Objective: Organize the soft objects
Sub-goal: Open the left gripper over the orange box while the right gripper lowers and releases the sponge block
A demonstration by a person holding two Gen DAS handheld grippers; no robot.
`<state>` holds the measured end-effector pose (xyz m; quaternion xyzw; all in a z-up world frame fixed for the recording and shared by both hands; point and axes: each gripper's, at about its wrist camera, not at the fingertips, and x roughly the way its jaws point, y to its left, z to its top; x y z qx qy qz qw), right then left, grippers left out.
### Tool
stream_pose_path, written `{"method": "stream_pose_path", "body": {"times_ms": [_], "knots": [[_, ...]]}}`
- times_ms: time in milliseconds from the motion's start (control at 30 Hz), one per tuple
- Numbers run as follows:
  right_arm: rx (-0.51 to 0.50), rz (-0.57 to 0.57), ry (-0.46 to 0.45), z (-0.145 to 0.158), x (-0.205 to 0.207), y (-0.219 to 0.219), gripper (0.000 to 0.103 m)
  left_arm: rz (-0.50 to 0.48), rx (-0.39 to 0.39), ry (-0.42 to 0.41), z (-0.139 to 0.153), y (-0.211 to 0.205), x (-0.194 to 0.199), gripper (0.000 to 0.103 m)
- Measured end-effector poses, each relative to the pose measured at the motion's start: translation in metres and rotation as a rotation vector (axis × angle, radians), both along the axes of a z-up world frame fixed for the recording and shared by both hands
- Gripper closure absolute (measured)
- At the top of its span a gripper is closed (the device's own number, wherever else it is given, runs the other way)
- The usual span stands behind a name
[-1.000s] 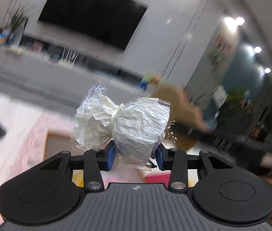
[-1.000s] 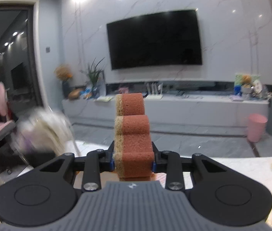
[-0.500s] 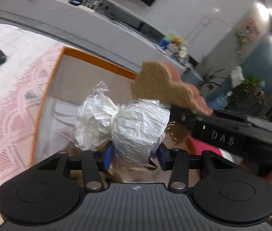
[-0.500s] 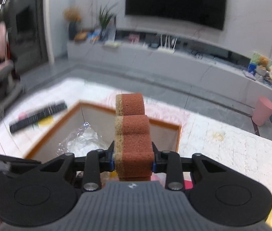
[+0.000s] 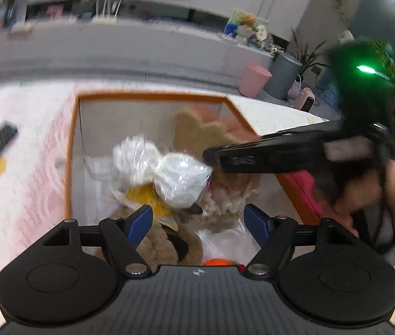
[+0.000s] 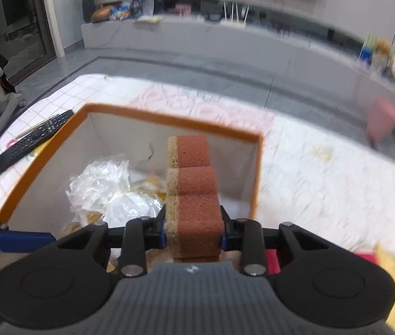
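Seen from the left, the left claw (image 5: 198,221) gapes above the box (image 5: 152,97), its bundle (image 5: 166,171) loose inside, while from the right the right claw (image 6: 193,230), tilted down over it, pinches the sponge (image 6: 194,195), which could snag the rim.
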<state>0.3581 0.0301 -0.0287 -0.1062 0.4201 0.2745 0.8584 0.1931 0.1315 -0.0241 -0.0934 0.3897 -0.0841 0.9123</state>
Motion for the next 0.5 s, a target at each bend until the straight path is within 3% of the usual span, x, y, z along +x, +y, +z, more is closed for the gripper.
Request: {"method": "stream_pose_path", "body": {"times_ms": [200, 333, 500], "knots": [[-0.036, -0.016, -0.002, -0.004, 0.006, 0.012, 0.071, 0.094, 0.186, -0.137, 0.015, -0.002, -0.016, 0.016], [-0.025, -0.039, 0.020, -0.004, 0.010, 0.015, 0.068, 0.108, 0.156, -0.140, 0.019, 0.013, -0.010, 0.016], [0.002, -0.051, 0.040, -0.004, 0.013, 0.016, 0.064, 0.136, 0.160, -0.204, 0.025, 0.020, -0.018, 0.016]]}}
